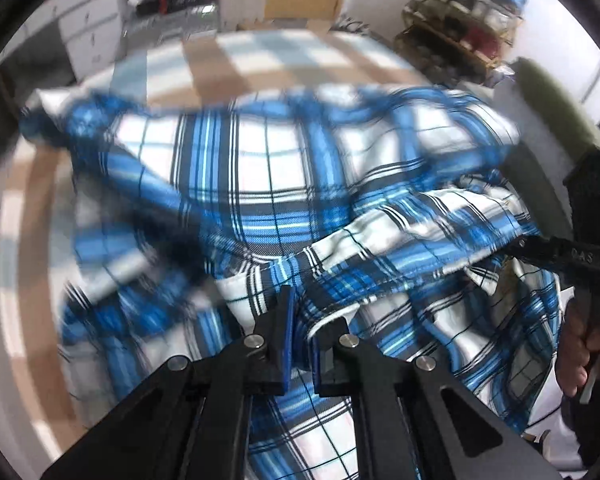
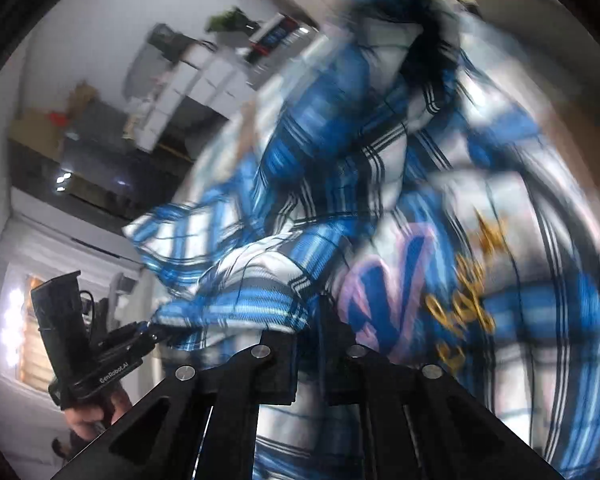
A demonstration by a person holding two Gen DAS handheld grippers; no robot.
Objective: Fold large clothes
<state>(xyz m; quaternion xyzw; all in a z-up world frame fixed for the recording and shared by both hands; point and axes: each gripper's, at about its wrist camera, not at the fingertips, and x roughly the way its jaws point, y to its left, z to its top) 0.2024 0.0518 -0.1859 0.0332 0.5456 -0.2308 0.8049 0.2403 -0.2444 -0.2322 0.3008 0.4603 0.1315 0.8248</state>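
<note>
Your left tongs are clamped on the shirt: the blue pads sit nearly together with a fold of blue, white and black plaid cloth pinched between them at a hemmed edge. In the right wrist view the same tongs show at the lower left, gripped by your hand, with a corner of plaid caught at their tip.

Your right tongs are also closed on the shirt, the cloth bunched between the near-shut fingers and rising up and away from them. In the left wrist view they come in from the right edge, their tip biting the hem of a lifted flap, with your other hand on the handle below.

The shirt is spread and rumpled over a worktop covered in a pale cloth checked in tan, white and light blue. Its far part lies on that cloth; the near part is lifted between the two tongs. In the right wrist view a printed patch with blue and pink lettering and gold script shows on the cloth, though blur makes it unreadable.

Beyond the far edge stand white drawers at the left and a rack of stuffed goods at the right.
</note>
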